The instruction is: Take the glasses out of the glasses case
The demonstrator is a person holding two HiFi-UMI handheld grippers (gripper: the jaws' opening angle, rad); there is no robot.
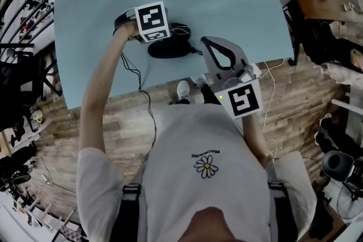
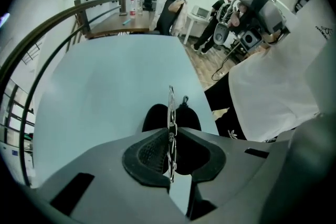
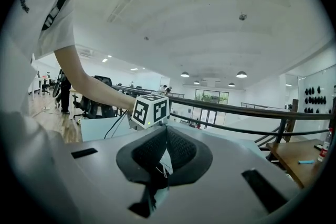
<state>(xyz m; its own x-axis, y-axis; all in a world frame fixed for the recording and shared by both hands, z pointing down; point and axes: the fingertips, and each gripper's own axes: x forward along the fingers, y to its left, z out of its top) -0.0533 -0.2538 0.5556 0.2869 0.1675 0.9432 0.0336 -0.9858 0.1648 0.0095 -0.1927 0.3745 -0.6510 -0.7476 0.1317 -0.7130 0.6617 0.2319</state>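
Pale blue table (image 1: 227, 3) filled the head view, and on it lay the black glasses case (image 1: 169, 49), near the edge closest to me. My left gripper (image 1: 154, 35) pointed steeply down right at the case, its marker cube (image 1: 151, 21) facing up, so its jaws were hidden from above. My right gripper (image 1: 209, 44) hung just to the right of the case, near the table's edge, apart from it.

Looking along my left gripper (image 2: 170, 131), I saw the pads clenched on the glasses (image 2: 170, 107), a thin metal frame seen edge-on and standing upright between them. The case (image 2: 155, 117) sat dark on the table (image 2: 115, 81) straight beyond the jaws. I could not tell whether the frame touched it or hung clear of it.

Looking along my right gripper (image 3: 165, 131), I saw the jaws closed together at their tips with nothing gripped. They pointed almost level across the room toward a dark railing (image 3: 236, 107). The left gripper's marker cube (image 3: 150, 110) showed just above the jaws, at the end of my bare forearm (image 3: 89, 84).
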